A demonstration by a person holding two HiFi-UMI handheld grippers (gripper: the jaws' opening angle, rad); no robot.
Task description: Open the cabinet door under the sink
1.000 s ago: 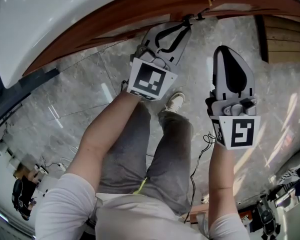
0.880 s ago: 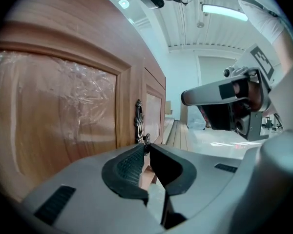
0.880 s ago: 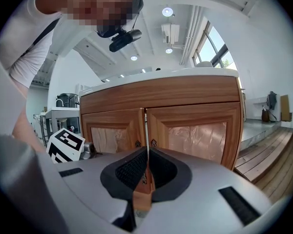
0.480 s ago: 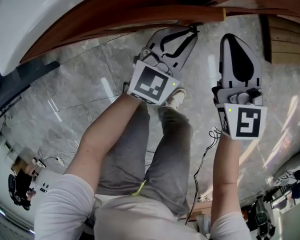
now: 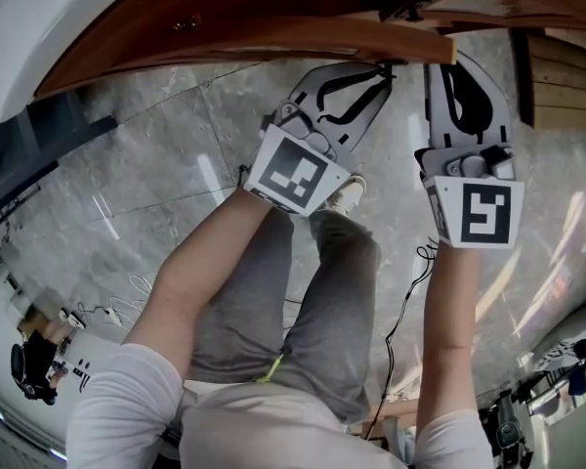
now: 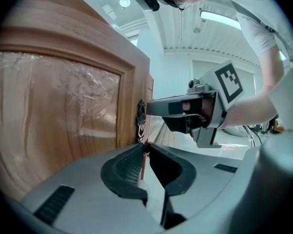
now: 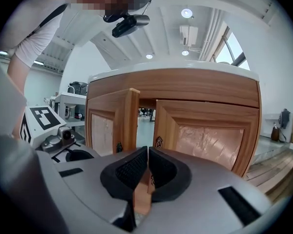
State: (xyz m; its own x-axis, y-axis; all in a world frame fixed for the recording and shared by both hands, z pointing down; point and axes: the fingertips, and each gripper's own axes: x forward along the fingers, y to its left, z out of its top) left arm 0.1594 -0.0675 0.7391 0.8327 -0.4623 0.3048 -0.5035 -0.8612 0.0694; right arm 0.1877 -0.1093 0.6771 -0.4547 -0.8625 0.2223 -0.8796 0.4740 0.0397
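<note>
Sink cabinet's left door (image 6: pixel 63 106) stands ajar, left tool (image 6: pixel 145 149) pinching the tip of its ornate pull (image 6: pixel 141 123). That small hold could slip if tugged off the hinge arc. Right tool (image 7: pixel 147 152), pressed together, points at the right door (image 7: pixel 210 130).

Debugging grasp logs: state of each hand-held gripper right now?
Left hand-held gripper: closed on the cabinet door handle.
Right hand-held gripper: closed, nothing seen gripped.
</note>
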